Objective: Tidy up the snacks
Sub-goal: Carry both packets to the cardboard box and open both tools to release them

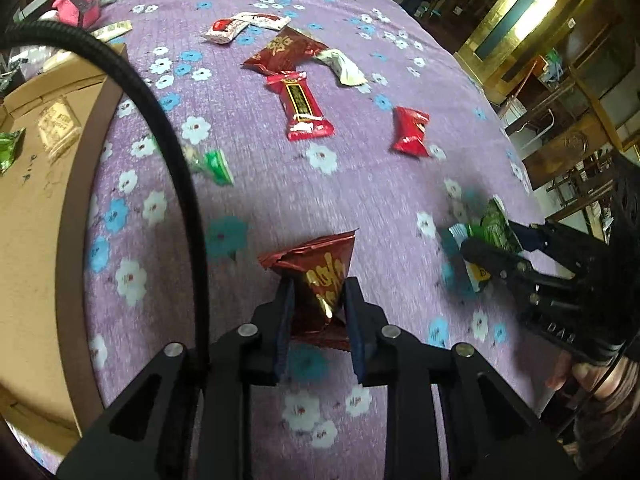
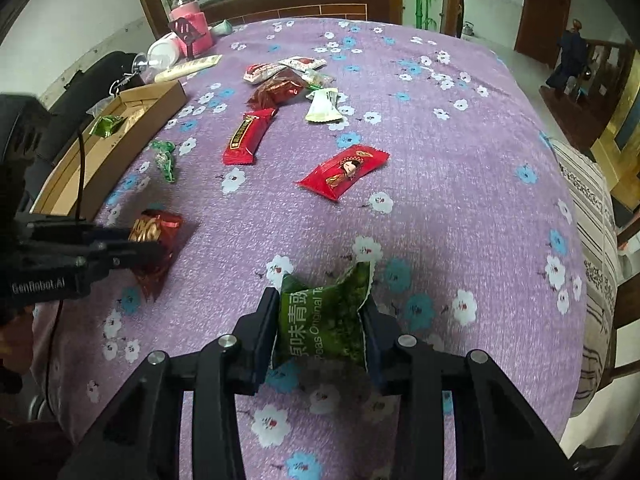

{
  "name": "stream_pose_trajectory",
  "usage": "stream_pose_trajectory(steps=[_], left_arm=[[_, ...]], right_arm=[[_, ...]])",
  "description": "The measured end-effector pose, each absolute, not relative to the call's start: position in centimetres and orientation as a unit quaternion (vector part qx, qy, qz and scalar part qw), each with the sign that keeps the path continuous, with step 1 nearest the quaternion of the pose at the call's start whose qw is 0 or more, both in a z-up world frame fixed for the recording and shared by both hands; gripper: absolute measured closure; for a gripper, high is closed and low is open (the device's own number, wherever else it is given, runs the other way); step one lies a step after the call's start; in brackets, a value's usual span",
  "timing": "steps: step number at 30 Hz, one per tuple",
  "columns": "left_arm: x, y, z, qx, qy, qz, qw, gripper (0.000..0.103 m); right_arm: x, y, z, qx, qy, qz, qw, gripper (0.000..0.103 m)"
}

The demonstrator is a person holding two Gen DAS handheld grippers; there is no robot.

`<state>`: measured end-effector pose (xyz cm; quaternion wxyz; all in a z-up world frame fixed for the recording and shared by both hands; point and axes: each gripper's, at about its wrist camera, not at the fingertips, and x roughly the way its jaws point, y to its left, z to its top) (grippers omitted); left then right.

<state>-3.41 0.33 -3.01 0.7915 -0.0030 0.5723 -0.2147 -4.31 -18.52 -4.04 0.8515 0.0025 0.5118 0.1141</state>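
Two snack packets held at once over the table, ready for the box.

A dark red packet (image 1: 316, 280) is pinched in the left gripper (image 1: 318, 320) and a green packet (image 2: 324, 316) in the right gripper (image 2: 322, 332), so both can be carried to the cardboard box (image 2: 120, 148) at the table's (image 2: 460, 208) left edge; other snacks are left scattered mid-table.

We look steeply down from each wrist, close above the purple flowered tablecloth (image 1: 400, 200). Our left view faces across it with the brown cardboard box (image 1: 36, 200) at its left edge; our right view shares that box (image 2: 120, 152) and cloth.
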Motion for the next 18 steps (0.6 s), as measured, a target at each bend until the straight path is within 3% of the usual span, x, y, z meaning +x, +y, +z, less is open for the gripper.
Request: stream_pose_trajectory(steps=[18], left_arm=[[-6.2, 5.0, -0.1, -0.014, 0.529, -0.189, 0.828, 0.077]], right_arm=[[-3.3, -10.9, -1.8, -0.009, 0.488, 0.173, 0.855, 0.064]])
